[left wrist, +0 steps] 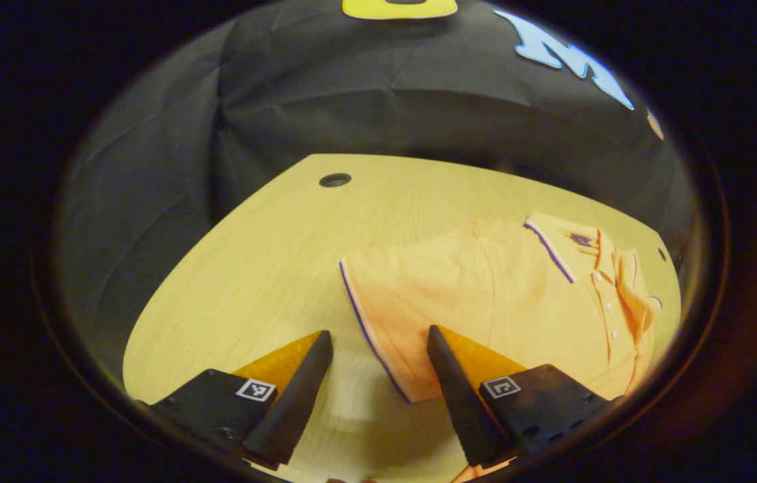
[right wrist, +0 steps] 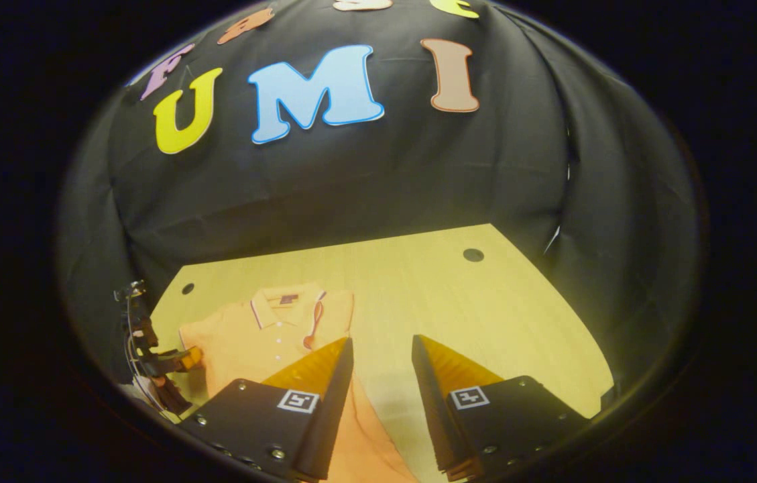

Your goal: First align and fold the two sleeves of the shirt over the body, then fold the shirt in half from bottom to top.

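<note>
In the left gripper view, the left gripper [left wrist: 378, 362] stood with its two fingers spread wide apart, nothing between them but bare tabletop. An orange polo shirt [left wrist: 505, 302] lay flat on the light wooden table [left wrist: 251, 268], to the right of centre in that view. Its near sleeve [left wrist: 385, 302] extended toward the gripper, the striped cuff edge running down between the two fingers; the right-hand finger overlapped the sleeve fabric in the picture, though whether it touched the cloth could not be determined. The collar [left wrist: 559, 248], trimmed with a dark stripe, and the buttoned placket [left wrist: 606, 302] lay toward the far right edge of the table. A round cable hole [left wrist: 335, 180] was noted in the tabletop near its far edge, well apart from the shirt.

In the right gripper view, the right gripper [right wrist: 381, 355] likewise had its fingers parted, holding nothing. The shirt [right wrist: 251, 335] lay at the left part of the table [right wrist: 485, 322], collar [right wrist: 284, 298] toward the booth wall. Its lower body ran beneath and just beside the left-hand finger; contact could not be confirmed. The other gripper [right wrist: 170, 362] appeared at the far left, at the shirt's edge. A cable hole [right wrist: 473, 255] sat to the right, on bare wood.
</note>
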A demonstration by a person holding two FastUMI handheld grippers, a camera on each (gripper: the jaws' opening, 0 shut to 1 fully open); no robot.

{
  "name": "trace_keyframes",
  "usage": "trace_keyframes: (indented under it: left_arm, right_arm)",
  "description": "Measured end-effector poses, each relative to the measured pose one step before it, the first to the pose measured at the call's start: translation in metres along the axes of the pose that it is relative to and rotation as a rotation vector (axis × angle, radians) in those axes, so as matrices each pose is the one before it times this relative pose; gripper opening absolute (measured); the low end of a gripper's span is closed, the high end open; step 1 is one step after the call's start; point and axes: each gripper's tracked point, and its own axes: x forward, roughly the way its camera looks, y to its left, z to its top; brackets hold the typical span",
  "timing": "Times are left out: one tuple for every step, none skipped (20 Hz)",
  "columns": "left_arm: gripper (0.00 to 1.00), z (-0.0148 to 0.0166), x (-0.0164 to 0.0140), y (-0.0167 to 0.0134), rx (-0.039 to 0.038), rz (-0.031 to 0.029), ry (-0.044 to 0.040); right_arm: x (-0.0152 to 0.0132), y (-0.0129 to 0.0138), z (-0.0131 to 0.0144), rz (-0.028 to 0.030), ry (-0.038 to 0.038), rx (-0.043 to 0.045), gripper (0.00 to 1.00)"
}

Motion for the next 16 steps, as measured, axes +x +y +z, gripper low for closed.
trace_keyframes:
  left_arm:
    - [0.97, 0.00220, 0.00274, -0.00279, 0.00308, -0.00742, -0.00865]
    - [0.93, -0.00066, 0.00024, -0.00239, 0.01496, -0.00393, 0.00239]
    - [0.73, 0.00220, 0.00188, -0.00556, 0.01565, -0.01594, -0.00504]
    - [0.53, 0.00023, 0.00077, -0.00055, 0.01040, 0.00130, 0.00283]
    - [0.40, 0.00235, 0.00007, -0.00332, -0.00200, -0.01652, -0.00487]
    - [0.28, 0.00078, 0.00136, 0.00014, -0.00351, 0.00791, 0.00184]
    - [0.16, -0.00150, 0.00065, -0.00225, 0.00955, 0.00437, -0.00069]
    - [0.12, -0.00003, 0.00163, 0.00090, 0.01157, 0.00504, 0.00497]
    - [0.12, 0.00203, -0.00078, -0.00222, 0.01332, -0.00290, -0.00355]
    - [0.07, 0.00092, 0.00066, 0.00043, 0.00807, -0.00074, 0.00330]
    - [0.07, 0.00103, -0.00160, -0.00028, 0.00858, 0.00428, -0.00153]
    - [0.07, 0.00235, -0.00050, 0.00084, 0.00982, 0.00654, -0.00272]
    - [0.07, 0.00572, -0.00333, -0.00094, 0.01178, 0.00460, -0.01686]
    - [0.07, 0.01066, -0.00515, -0.00269, 0.01852, -0.00248, -0.02830]
    - [0.07, 0.01139, -0.00304, -0.00524, 0.02923, -0.00580, -0.03172]
    - [0.07, 0.01283, -0.00363, -0.00795, 0.03558, -0.01516, -0.03158]
  right_arm:
    - [0.00036, -0.00186, -0.00179, -0.00070, 0.00200, -0.00063, 0.57]
    - [-0.00008, -0.00148, -0.00089, -0.00027, 0.00236, 0.00077, 0.57]
    - [0.00039, -0.00144, -0.00041, -0.00035, 0.00140, 0.00224, 0.57]
    - [-0.00021, -0.00149, -0.00050, -0.00048, 0.00254, 0.00213, 0.57]
    - [0.00088, -0.00071, -0.00172, -0.00053, 0.00199, 0.00235, 0.57]
    - [0.00000, -0.00129, 0.00014, 0.00120, -0.00013, 0.00256, 0.51]
    - [-0.00111, -0.00094, -0.00019, 0.00097, 0.00137, 0.00045, 0.51]
    - [-0.00031, -0.00128, -0.00052, -0.00078, 0.00108, -0.00172, 0.51]
    - [0.00093, -0.00136, -0.00014, -0.00105, 0.00016, -0.00168, 0.57]
    - [-0.00051, -0.00070, -0.00022, 0.00032, 0.00117, -0.00007, 0.57]
    - [0.00013, -0.00112, -0.00117, -0.00068, 0.00093, 0.00161, 0.51]
    - [0.00009, -0.00128, 0.00062, -0.00009, 0.00075, 0.00302, 0.51]
    - [-0.00013, -0.00084, -0.00096, -0.00039, 0.00106, 0.00302, 0.51]
    - [0.00009, -0.00080, -0.00033, -0.00114, -0.00024, 0.00238, 0.57]
    - [0.00062, -0.00055, -0.00069, -0.00095, 0.00090, 0.00401, 0.51]
    - [-0.00015, 0.00017, -0.00065, 0.00127, -0.00016, 0.00510, 0.51]
